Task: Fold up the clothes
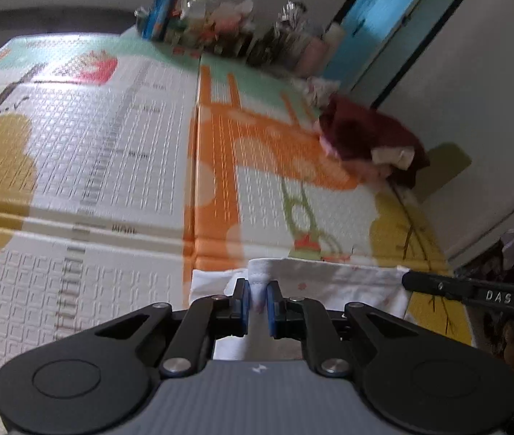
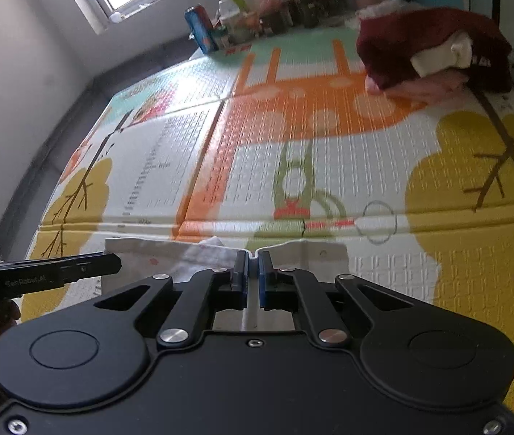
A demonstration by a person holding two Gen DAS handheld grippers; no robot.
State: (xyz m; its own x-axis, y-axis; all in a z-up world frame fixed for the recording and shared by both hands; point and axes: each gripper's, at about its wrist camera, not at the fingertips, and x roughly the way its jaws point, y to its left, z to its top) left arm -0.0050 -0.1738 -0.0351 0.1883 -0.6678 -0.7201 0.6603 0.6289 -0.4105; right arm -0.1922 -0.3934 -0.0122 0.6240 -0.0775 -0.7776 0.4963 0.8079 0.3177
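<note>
A white garment with small pink prints (image 1: 347, 282) lies on the play mat close in front of both grippers. My left gripper (image 1: 258, 299) is shut on a bunched fold of its edge. In the right wrist view the same white garment (image 2: 141, 253) shows, and my right gripper (image 2: 253, 272) is shut on a thin raised edge of it. The right gripper's finger (image 1: 438, 284) enters the left wrist view from the right. The left gripper's finger (image 2: 75, 266) enters the right wrist view from the left. Most of the garment is hidden under the gripper bodies.
A pile of dark red and pink clothes (image 1: 369, 137) (image 2: 434, 47) sits at the mat's far right. Boxes, bottles and bags (image 1: 220, 32) (image 2: 257, 14) line the far edge by the wall. The colourful play mat (image 1: 112, 137) spreads wide ahead. A blue door (image 1: 383, 11) stands behind.
</note>
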